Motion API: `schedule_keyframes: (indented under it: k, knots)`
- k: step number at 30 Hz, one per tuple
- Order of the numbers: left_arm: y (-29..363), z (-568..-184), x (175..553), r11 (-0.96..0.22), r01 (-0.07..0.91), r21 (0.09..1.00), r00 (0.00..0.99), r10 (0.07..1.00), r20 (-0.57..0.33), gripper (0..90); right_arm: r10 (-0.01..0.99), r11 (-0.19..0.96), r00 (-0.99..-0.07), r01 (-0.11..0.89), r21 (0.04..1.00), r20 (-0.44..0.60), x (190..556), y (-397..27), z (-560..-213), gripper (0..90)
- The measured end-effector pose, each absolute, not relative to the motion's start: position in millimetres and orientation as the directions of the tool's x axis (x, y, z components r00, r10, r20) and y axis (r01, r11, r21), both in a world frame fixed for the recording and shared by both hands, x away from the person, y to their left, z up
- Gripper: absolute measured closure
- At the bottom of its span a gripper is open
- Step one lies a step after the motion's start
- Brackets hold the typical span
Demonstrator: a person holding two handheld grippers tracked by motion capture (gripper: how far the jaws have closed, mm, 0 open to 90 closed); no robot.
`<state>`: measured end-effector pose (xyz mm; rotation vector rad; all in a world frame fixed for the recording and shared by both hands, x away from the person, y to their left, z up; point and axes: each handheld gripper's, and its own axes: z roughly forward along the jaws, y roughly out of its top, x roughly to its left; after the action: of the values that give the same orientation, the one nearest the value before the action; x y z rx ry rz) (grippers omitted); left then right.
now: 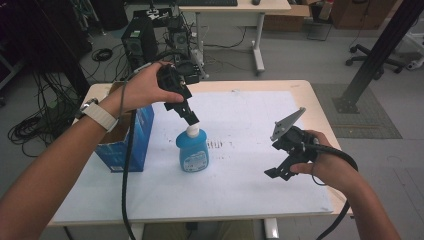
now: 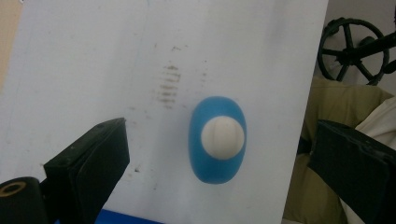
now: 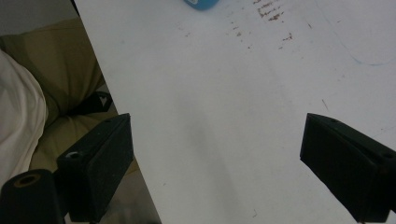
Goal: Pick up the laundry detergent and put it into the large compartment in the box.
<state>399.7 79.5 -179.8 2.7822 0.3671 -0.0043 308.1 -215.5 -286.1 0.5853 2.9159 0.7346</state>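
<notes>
A blue bottle with a white cap stands upright on the white sheet near the table's middle. My left gripper hangs just above the cap, pointing down, held by a hand with a white wristband. In the left gripper view the bottle is seen from above between the wide-apart jaws, which do not touch it. My right gripper hovers over the right side of the sheet, open, with nothing between its fingers. In the right gripper view the bottle's edge peeks in at the top.
An open cardboard box with blue sides stands at the table's left edge, close to the bottle. Dark smudges mark the sheet right of the bottle. Behind the table stand a computer tower, cables and a desk; a black post rises at the right.
</notes>
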Motion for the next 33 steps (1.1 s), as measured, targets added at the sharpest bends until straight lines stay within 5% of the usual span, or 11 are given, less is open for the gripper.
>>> schedule_keyframes:
  k: [33]
  knots:
    - [70, -209, 392, -0.934, 0.242, 0.265, 0.970, 0.238, -0.045, 6.6, 0.382, 0.808, -0.924, 0.346, 0.477, 0.025, 309, -215, -290, 9.8]
